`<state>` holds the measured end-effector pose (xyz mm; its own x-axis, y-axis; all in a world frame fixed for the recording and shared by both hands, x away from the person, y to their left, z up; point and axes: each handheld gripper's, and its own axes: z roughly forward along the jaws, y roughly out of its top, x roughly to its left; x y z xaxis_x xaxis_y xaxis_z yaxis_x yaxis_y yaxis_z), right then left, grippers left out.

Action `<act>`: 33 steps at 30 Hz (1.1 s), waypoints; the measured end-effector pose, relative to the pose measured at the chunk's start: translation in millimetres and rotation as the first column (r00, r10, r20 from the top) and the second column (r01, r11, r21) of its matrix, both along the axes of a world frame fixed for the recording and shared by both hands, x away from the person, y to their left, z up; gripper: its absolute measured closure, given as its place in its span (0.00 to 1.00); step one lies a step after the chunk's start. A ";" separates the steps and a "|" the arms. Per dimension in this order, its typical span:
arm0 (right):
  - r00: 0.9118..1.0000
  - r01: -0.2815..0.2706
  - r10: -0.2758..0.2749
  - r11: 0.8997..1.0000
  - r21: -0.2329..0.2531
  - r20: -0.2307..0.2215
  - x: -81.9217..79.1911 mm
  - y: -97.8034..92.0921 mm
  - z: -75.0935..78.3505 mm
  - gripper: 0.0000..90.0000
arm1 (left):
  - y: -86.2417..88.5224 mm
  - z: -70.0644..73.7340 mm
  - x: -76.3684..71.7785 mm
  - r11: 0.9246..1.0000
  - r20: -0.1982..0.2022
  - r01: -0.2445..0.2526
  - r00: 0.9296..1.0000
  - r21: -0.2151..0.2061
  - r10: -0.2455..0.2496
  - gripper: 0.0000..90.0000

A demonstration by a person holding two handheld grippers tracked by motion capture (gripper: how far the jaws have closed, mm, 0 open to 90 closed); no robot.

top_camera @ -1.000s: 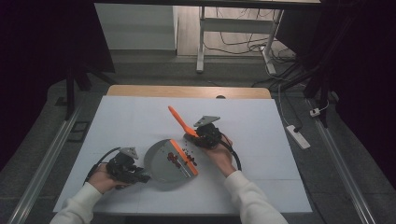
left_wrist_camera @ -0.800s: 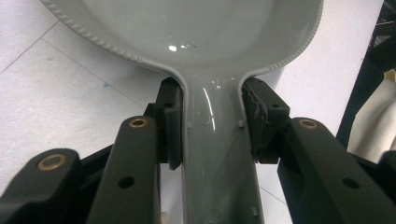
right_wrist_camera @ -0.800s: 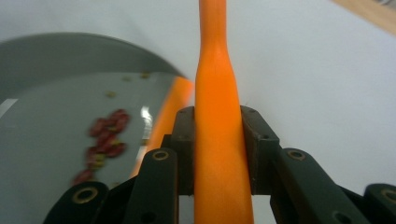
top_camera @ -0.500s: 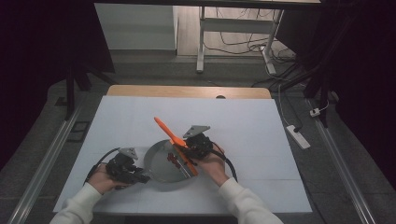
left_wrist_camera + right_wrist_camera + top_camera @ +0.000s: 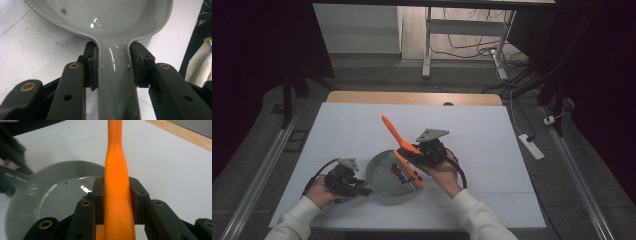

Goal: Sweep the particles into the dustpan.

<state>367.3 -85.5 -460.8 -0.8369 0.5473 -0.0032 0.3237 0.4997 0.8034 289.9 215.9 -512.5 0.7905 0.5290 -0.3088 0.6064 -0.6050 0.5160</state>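
Your left claw (image 5: 112, 72) pinched the grey pan (image 5: 384, 186) handle tight. Your right claw (image 5: 116, 202) squeezed the orange spatula (image 5: 401, 150), lower middle. You needed slow, flat scoops.

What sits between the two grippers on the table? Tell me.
The grey pan lies between them in the high view: the left gripper clamps its handle, the right gripper holds the orange spatula over it, with red bits inside.
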 end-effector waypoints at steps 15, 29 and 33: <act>0.995 0.096 -0.098 0.989 -0.114 -0.010 14.5 -21.6 -26.7 0.78 | 0.4 0.9 -5.3 1.000 -0.001 0.008 1.000 0.005 -0.008 0.68; 0.996 0.001 -0.006 0.999 -0.053 -0.092 -8.1 6.0 -27.1 0.78 | -0.8 -0.8 -5.5 1.000 -0.001 0.004 1.000 0.004 -0.004 0.68; 0.986 -0.044 0.050 0.998 0.046 -0.158 -10.4 8.6 -19.8 0.78 | -1.2 -1.6 -5.2 1.000 -0.002 0.009 1.000 0.011 -0.009 0.68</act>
